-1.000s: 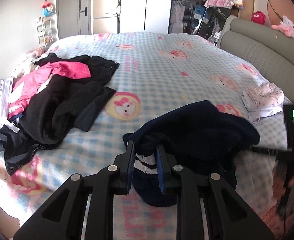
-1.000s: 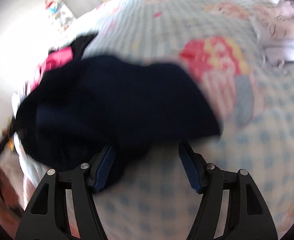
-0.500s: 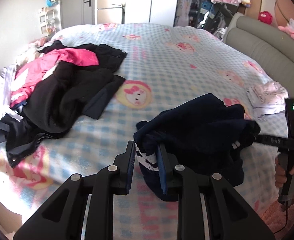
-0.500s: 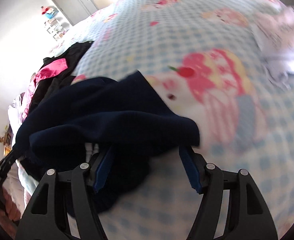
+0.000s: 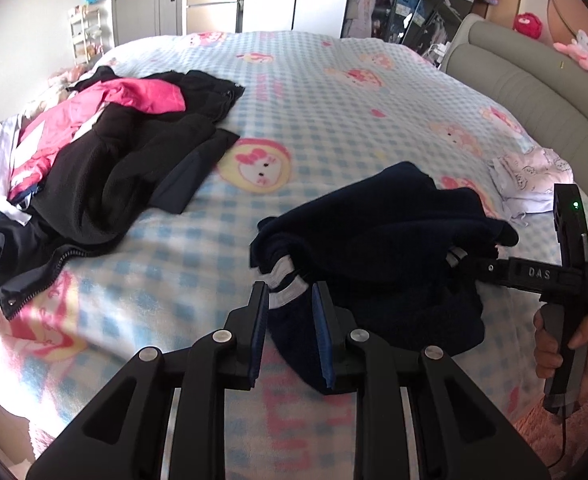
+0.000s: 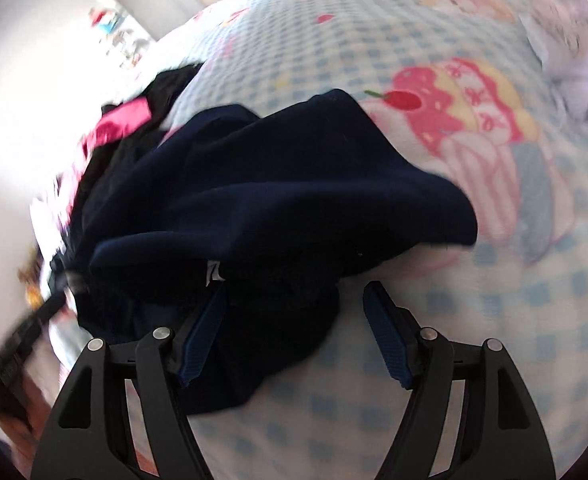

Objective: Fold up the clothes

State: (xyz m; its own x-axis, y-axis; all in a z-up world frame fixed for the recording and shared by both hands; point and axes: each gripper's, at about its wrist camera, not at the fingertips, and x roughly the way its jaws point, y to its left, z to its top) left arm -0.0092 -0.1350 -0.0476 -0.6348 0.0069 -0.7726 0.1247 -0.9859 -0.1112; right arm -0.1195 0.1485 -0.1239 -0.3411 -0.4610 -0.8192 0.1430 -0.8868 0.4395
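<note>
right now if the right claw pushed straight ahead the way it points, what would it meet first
Most likely the navy garment: the open right claw has that bunched cloth directly ahead and against its left finger, while the right finger is over the checked blanket. Depth is blurred here.

Navy garment (image 5: 377,240), white-striped cuff, rumpled in a heap on the checked bedspread (image 5: 333,92); near edge lifted

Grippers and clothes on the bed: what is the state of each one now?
left gripper: shut on the striped hem of the navy garment
right gripper: open, fabric between its fingers
navy garment: crumpled, unfolded
pile of black and pink clothes: heaped, unfolded
pale printed garment: lying loosely bunched
</note>
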